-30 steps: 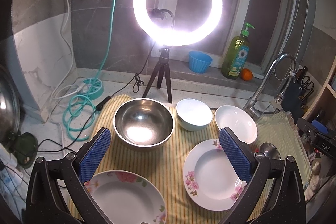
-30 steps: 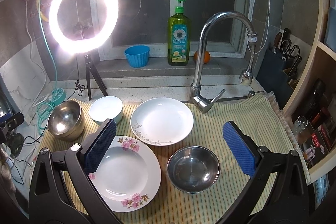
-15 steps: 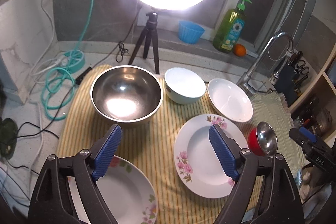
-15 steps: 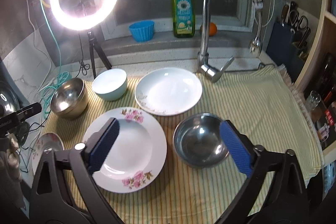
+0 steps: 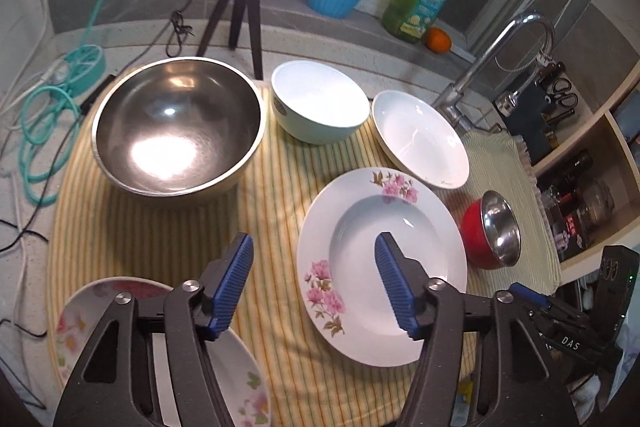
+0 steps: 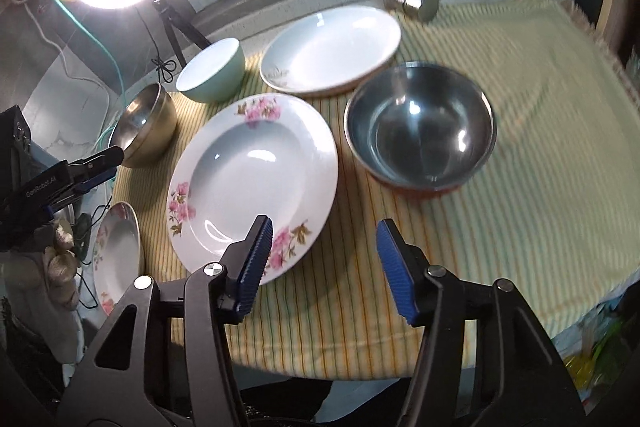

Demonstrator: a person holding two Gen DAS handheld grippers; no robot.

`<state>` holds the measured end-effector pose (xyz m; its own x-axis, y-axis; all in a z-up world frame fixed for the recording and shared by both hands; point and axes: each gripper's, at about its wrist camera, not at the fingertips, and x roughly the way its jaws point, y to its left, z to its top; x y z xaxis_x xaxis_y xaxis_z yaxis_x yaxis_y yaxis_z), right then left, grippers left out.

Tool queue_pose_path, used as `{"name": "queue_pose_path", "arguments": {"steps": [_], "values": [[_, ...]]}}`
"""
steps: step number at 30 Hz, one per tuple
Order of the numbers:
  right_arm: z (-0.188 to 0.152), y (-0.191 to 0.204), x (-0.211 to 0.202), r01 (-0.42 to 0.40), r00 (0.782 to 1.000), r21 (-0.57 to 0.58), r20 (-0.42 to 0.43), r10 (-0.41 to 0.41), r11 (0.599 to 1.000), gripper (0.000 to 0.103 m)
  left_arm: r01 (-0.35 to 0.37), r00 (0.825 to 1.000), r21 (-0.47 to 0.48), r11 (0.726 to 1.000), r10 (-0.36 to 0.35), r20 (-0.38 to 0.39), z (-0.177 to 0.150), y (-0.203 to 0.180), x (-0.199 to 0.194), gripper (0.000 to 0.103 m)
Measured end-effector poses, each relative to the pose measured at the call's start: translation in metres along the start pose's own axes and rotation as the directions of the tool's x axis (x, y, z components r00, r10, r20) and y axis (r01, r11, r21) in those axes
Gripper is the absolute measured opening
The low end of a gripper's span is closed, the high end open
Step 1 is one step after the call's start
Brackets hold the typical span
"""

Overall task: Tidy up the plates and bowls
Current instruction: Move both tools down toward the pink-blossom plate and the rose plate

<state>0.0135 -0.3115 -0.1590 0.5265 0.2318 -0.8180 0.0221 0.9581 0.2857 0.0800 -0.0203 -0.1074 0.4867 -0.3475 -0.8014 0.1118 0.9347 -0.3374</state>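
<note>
Two grippers hang over the yellow striped cloth [image 5: 168, 239]: left gripper [image 5: 314, 281] and right gripper [image 6: 322, 263], fingers closing on nothing. Between them, near the table's front edge, lies the pink-flowered white deep plate [image 5: 384, 263], with a red-sided steel bowl [image 6: 420, 131] just beside it.

I see polished metal on the big bowl [image 5: 176, 131], glossy glazed ceramic on the flowered plate [image 5: 384, 267], and a matt, ribbed striped cloth [image 5: 160, 239] over the speckled stone bench [image 5: 360, 39]. My left tool [image 5: 314, 283] carries ridged blue rubbery pads [image 5: 234, 283].
</note>
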Motion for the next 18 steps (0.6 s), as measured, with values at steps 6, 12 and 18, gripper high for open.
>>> {"name": "queue_pose_path", "arguments": {"steps": [6,12,18], "values": [[-0.003,-0.009,0.015,-0.033,0.999,0.052,-0.041,0.035,0.998,0.045,0.032,0.997,0.004,0.999,-0.032,-0.076,0.004,0.002,0.026,0.050],[0.001,-0.014,0.033,-0.043,0.996,0.086,-0.070,0.049,0.995,0.045,0.063,0.991,-0.031,0.998,-0.066,-0.117,0.010,0.009,0.041,0.046],[0.006,-0.016,0.042,-0.041,0.995,0.098,-0.084,0.050,0.994,0.044,0.089,0.984,-0.050,0.995,-0.095,-0.151,0.014,0.014,0.055,0.042]]}}
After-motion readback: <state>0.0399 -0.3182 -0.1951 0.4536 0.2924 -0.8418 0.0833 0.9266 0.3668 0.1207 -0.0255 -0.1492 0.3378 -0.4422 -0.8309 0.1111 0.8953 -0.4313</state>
